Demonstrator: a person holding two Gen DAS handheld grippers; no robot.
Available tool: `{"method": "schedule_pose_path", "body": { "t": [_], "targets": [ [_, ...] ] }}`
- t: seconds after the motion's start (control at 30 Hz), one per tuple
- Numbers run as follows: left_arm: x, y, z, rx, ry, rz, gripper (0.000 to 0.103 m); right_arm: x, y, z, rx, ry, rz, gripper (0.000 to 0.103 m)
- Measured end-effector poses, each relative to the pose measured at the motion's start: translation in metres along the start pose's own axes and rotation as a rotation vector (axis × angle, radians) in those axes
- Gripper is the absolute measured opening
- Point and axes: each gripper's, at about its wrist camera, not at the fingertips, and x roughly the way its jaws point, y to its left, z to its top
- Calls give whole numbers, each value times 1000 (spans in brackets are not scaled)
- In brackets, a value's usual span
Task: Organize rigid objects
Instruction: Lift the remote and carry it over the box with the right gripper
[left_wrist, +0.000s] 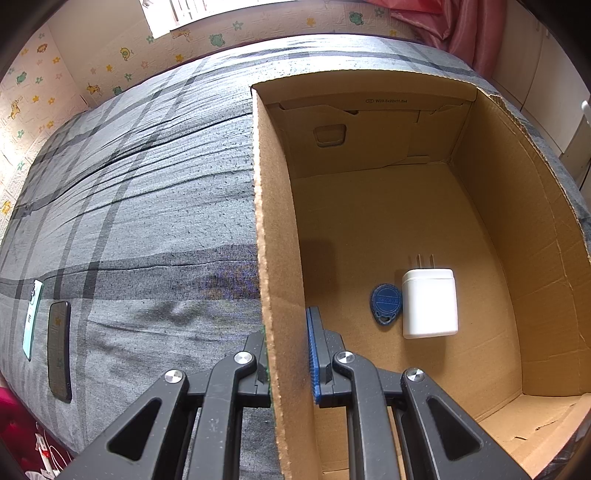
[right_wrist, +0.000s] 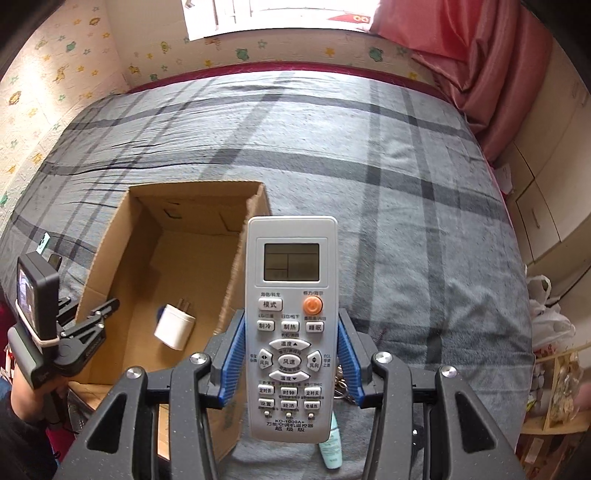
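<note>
Remote (right_wrist: 291, 325) in right claw (right_wrist: 291, 354)

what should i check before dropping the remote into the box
1. Right gripper clamped on the remote: ok, blue pads press both sides.
2. Left gripper steadying the cardboard box: ok, shut on its left wall.
3. Remote over the box opening: not ok, it hangs above the right wall and the bedspread.
4. Free floor in the box: ok, only the white charger and blue key fob lie near the front.
5. Remote level in the grip: ok, upright, screen facing the camera.
</note>
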Motion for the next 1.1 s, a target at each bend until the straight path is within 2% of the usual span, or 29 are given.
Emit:
{"method": "schedule_pose_path", "body": {
  "t": [0.53, 1.1],
  "targets": [
    [0, 3, -1, -3, -1, -5, 14, 30, 85, 23, -111, 34, 83, 49],
    [1, 4, -2, -5, -2, -12, 14, 98, 142, 25, -189, 127, 76, 49]
  ]
}}
